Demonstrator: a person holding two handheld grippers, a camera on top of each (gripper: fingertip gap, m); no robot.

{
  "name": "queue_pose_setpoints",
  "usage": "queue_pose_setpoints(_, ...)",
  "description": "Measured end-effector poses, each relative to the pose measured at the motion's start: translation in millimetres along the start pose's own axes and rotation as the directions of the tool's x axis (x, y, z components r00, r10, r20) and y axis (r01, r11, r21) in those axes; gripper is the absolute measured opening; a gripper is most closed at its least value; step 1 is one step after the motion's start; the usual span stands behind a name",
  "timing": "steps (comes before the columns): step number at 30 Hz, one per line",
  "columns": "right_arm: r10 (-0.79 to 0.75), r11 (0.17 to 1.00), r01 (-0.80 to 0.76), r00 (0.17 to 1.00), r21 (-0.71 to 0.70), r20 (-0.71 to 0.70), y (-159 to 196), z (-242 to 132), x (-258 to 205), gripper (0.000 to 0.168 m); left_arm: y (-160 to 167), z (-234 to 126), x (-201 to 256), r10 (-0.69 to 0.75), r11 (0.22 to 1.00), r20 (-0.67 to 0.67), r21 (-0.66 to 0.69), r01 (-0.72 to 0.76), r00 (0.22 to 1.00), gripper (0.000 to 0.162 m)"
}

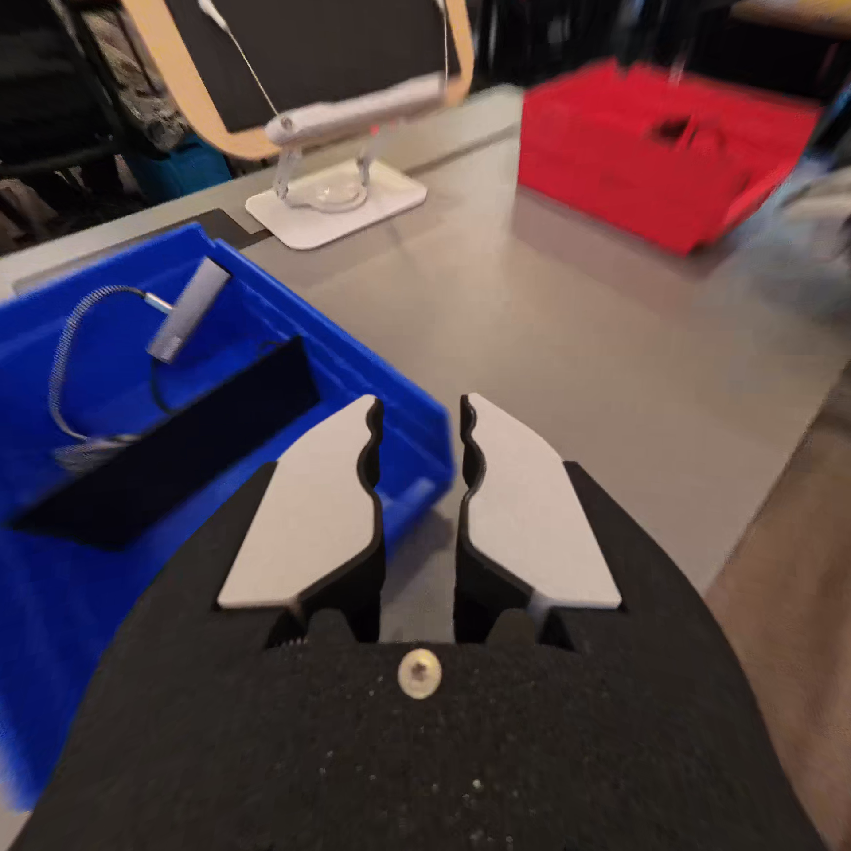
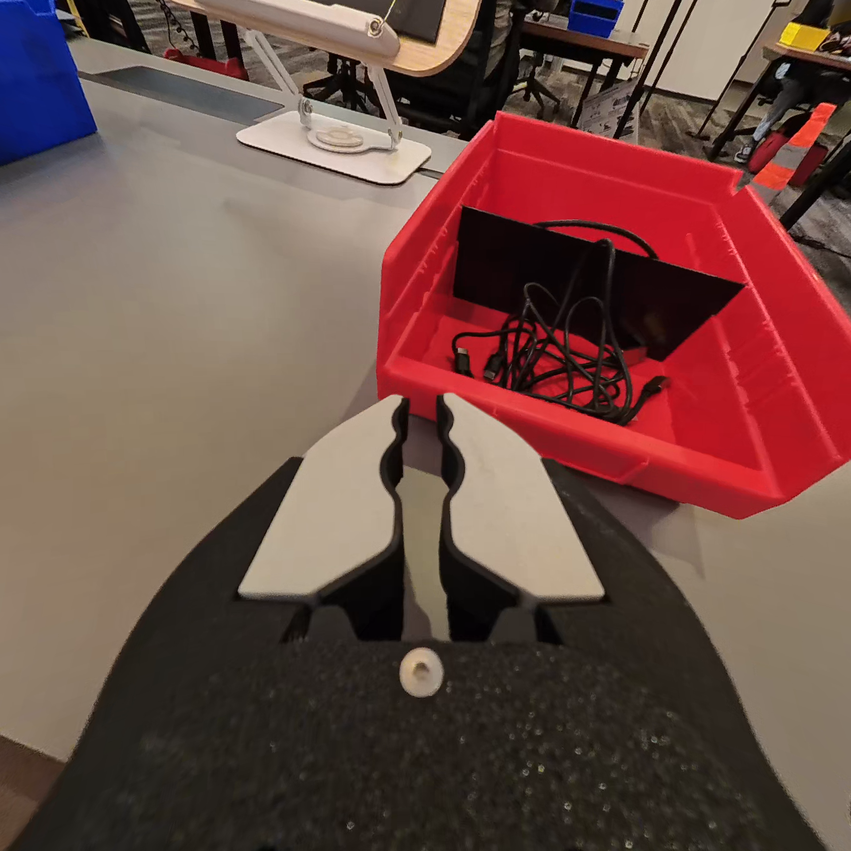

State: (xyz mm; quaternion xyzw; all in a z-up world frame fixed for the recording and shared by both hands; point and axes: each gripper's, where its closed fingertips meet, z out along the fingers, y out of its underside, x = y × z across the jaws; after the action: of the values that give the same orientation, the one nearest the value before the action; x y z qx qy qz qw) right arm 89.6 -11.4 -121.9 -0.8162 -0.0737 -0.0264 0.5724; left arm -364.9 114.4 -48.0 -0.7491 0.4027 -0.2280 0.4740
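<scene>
Left wrist view shows your left gripper (image 1: 421,414) empty, jaws apart, just beside the blue bin (image 1: 377,382) that holds a grey adapter (image 1: 191,313) on its cable. Your right gripper (image 2: 422,412), jaws slightly apart and holding nothing, hovers near the red bin (image 2: 598,442); tangled black cables (image 2: 552,359) lie before its black divider (image 2: 529,258).

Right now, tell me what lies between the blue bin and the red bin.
Only bare grey tabletop separates the blue bin from the red bin, shown in the left wrist view.
</scene>
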Motion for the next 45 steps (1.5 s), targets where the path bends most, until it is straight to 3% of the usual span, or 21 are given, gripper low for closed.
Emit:
queue_pose_setpoints(3, 0.055, 0.998, -0.055, 0.998, 0.002, 0.036, 0.3, -1.8, -3.9, 0.011, -7.3, 35.0, -67.2, 0.187, 0.966, 0.025, -0.185, -0.18, 0.982, 0.032)
queue_pose_setpoints(6, 0.094, 0.996, -0.094, 0.994, -0.003, 0.06, 1.4, -2.0, -5.9, 0.011, -22.5, 82.3, -116.1, 0.271, 0.934, 0.0, -0.24, -0.263, 0.963, 0.031)
queue_pose_setpoints(11, 0.077, 0.997, -0.076, 0.996, -0.022, 0.045, 6.1, -2.4, -2.5, 0.011, -7.9, 154.5, -162.8, 0.442, 0.805, -0.037, -0.426, -0.414, 0.896, 0.035)
queue_pose_setpoints(15, 0.051, 0.998, -0.051, 0.998, -0.032, 0.024, 10.5, -4.3, 2.5, 0.011, 5.0, 184.4, -176.7, 0.501, 0.748, -0.045, -0.481, -0.458, 0.864, 0.035)
queue_pose_setpoints(18, 0.057, 0.998, -0.056, 0.998, -0.038, 0.02, 13.3, -5.4, 6.3, 0.011, 6.3, 192.2, -181.0, 0.56, 0.72, -0.02, -0.483, -0.498, 0.828, 0.025)
queue_pose_setpoints(23, 0.094, 0.995, -0.092, 0.995, -0.032, 0.037, 12.7, -5.3, 7.5, 0.011, -2.1, 181.3, -186.8, 0.602, 0.717, 0.041, -0.467, -0.517, 0.798, 0.024)
queue_pose_setpoints(28, 0.109, 0.994, -0.108, 0.991, -0.019, 0.078, 8.7, -4.8, -3.0, 0.011, -72.9, 133.3, -186.5, 0.533, 0.83, 0.163, -0.292, -0.476, 0.83, 0.024)
queue_pose_setpoints(33, 0.088, 0.996, -0.091, 0.986, 0.015, 0.142, -0.1, -6.3, -23.1, 0.011, -195.5, 58.3, -142.1, 0.449, 0.883, 0.188, 0.056, -0.466, 0.873, 0.023)
queue_pose_setpoints(38, 0.15, 0.975, -0.198, 0.92, 0.098, 0.361, -32.2, -15.7, -67.4, 0.016, -292.8, -3.0, -43.8, 0.56, 0.748, 0.145, 0.336, -0.573, 0.816, 0.023)
queue_pose_setpoints(41, 0.211, 0.934, -0.347, 0.733, 0.089, 0.647, -71.1, -32.9, -111.5, 0.022, -316.5, -22.8, 31.9, 0.668, 0.64, 0.075, 0.448, -0.624, 0.74, 0.022)
queue_pose_setpoints(43, 0.173, 0.905, -0.415, 0.553, 0.089, 0.815, -106.7, -53.7, -132.9, 0.027, -315.4, -28.6, 83.3, 0.733, 0.581, 0.009, 0.512, -0.632, 0.681, 0.023)
queue_pose_setpoints(45, 0.163, 0.87, -0.49, 0.386, 0.052, 0.908, -144.2, -68.0, -140.8, 0.022, -303.3, -29.7, 130.1, 0.789, 0.527, -0.041, 0.56, -0.639, 0.614, 0.023)
